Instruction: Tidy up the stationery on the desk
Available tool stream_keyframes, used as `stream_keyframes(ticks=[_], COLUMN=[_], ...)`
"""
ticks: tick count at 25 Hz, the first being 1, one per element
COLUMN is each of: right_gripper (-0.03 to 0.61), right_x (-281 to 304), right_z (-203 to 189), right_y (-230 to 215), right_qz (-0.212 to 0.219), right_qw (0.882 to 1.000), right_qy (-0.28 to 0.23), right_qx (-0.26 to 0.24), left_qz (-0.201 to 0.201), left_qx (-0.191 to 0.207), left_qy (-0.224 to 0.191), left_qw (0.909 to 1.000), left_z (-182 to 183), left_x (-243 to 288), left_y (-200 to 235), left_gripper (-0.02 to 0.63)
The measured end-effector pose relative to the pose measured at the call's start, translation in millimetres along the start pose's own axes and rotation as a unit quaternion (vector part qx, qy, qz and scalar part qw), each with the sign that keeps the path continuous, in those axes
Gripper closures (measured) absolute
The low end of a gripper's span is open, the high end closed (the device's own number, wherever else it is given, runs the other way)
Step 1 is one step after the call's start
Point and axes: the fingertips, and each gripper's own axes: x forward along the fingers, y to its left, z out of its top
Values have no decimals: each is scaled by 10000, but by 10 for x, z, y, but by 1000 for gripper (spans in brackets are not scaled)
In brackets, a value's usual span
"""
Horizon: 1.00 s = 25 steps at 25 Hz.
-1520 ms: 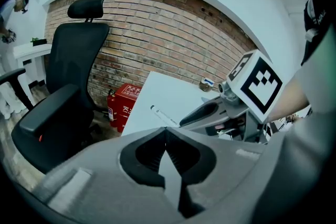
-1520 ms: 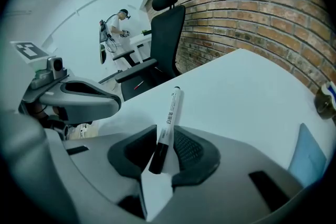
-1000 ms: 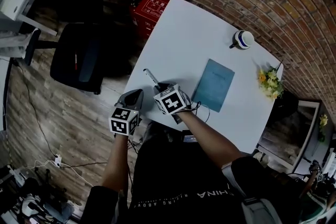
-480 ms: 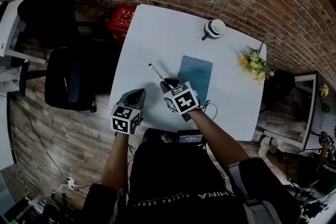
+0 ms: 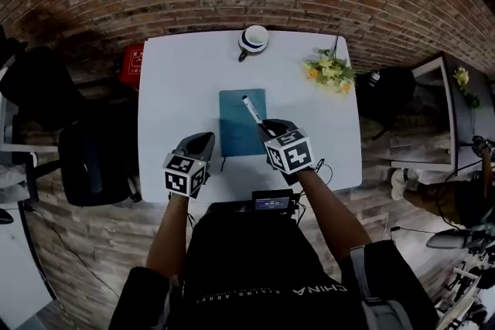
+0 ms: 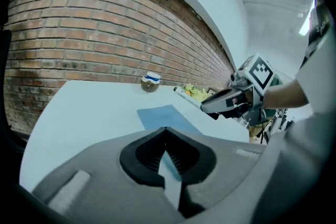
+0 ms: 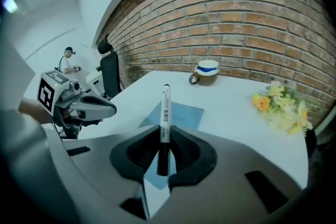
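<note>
My right gripper [image 5: 271,127] is shut on a white marker [image 5: 252,110] with a black cap; the marker [image 7: 164,115] sticks out forward between its jaws, over the blue notebook [image 5: 241,131] that lies flat mid-table. In the left gripper view the right gripper [image 6: 223,102] and its marker [image 6: 187,97] hang above the table at the right. My left gripper [image 5: 203,143] is shut with nothing in it, near the table's front edge, left of the notebook [image 6: 163,115]. From the right gripper view the left gripper [image 7: 94,107] shows at the left.
A cup with a blue band [image 5: 253,39] stands at the white table's [image 5: 178,89] far edge. A bunch of yellow flowers [image 5: 329,73] lies at the far right. A brick wall runs behind. A black chair [image 5: 89,162] and a red box [image 5: 131,66] stand left of the table.
The head view has swung round, so the table now lies square in front. My right gripper has carried the marker off the table's left part to above the notebook. The left gripper stays near the front edge.
</note>
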Motion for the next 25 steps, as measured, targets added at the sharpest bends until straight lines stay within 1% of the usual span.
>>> stream_keyframes(ticks=[5, 10, 15, 20, 25], right_gripper=[508, 508, 508, 508, 508], right_x=[-329, -454, -400, -271, -69], right_z=[-258, -417, -443, -453, -533], right_y=[-403, -513, -517, -563, -588], right_qz=[-356, -404, -360, -337, -343], right_qw=[9976, 9956, 9937, 9862, 9799], right_qy=[-145, -177, -150, -62, 143], right_qx=[580, 828, 1051, 1619, 1959], left_qz=[-291, -340, -338, -282, -208], left_qx=[154, 170, 148, 85, 9], left_qy=[114, 169, 177, 199, 283], left_qw=[9994, 9991, 9992, 9994, 9994], left_z=[70, 62, 87, 94, 4], left_x=[244, 318, 338, 326, 310], left_y=[-255, -401, -396, -330, -278], left_gripper=[603, 601, 603, 601, 601])
